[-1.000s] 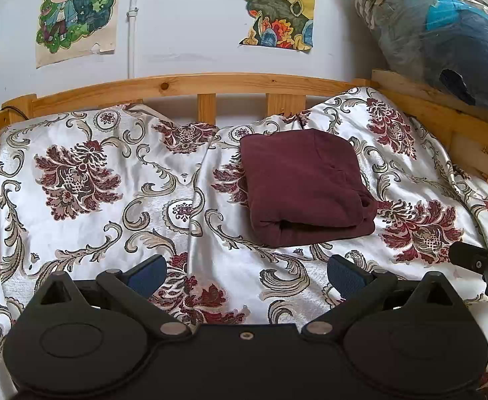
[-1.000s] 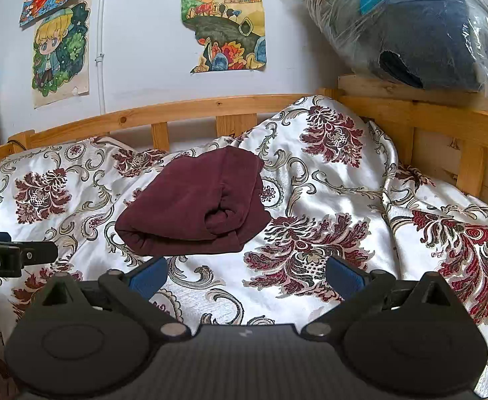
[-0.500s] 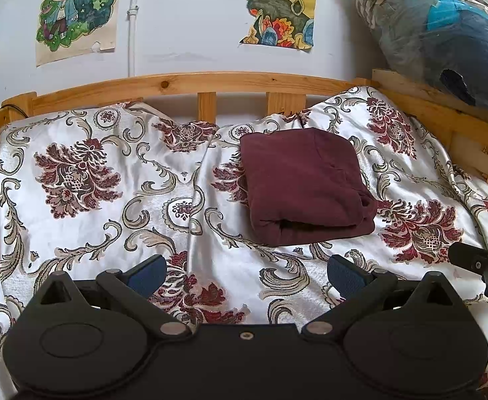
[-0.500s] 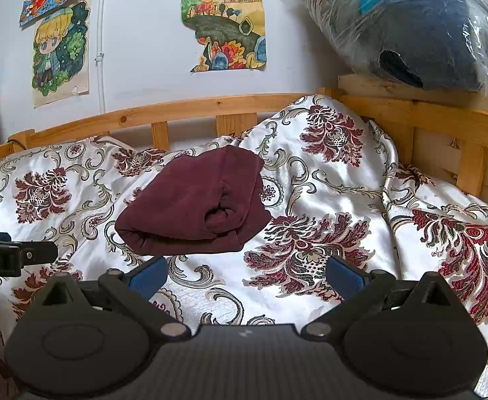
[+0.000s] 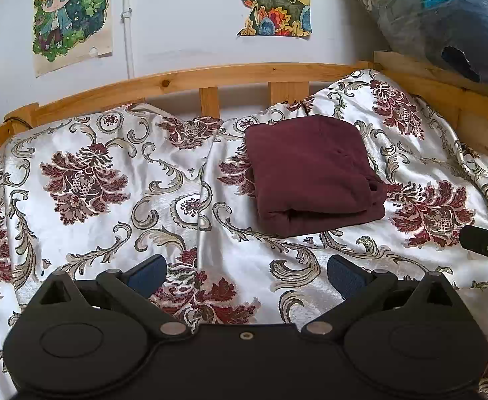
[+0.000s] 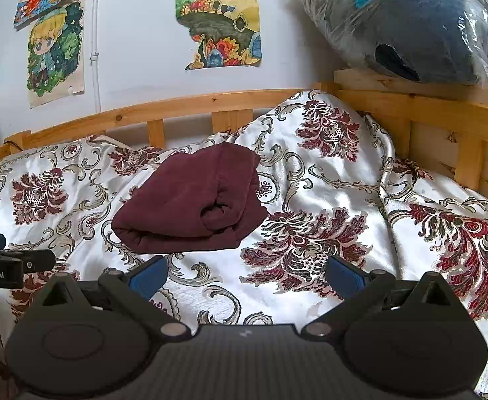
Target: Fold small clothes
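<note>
Toward the far edge of the bed, just short of the wooden bed rail, we find the maroon garment already folded into a thick, roughly square bundle on the satin bedspread. It looks like soft, matte fleece or knit, light and limp, so we judge it will sag if lifted by one corner. Better to pinch the rolled near edge, where the layers stack, or take both near corners at once. The glossy floral bedspread is slick and rumpled, so the bundle may slide when nudged. Our left gripper and right gripper both hover short of the garment, jaws spread apart and holding nothing.
</note>
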A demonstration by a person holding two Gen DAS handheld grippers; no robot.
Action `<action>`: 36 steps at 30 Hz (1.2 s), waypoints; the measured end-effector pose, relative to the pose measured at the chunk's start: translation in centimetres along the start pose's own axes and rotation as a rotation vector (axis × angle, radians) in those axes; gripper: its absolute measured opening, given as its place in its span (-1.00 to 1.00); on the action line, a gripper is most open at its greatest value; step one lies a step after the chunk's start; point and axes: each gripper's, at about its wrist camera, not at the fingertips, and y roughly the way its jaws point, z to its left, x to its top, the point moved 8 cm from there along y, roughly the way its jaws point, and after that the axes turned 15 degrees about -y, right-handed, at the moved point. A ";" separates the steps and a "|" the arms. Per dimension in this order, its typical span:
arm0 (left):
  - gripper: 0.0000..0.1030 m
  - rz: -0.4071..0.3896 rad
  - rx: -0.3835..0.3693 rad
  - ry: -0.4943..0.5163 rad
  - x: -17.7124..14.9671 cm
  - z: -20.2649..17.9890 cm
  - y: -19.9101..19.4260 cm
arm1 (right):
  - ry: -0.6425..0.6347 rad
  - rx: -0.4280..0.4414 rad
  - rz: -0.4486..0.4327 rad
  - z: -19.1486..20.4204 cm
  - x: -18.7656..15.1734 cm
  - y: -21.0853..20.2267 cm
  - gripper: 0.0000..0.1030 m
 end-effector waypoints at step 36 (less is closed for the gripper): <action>0.99 0.005 -0.005 0.022 -0.2 -0.2 0.0 | -0.002 0.013 0.018 0.4 -0.1 0.0 1.00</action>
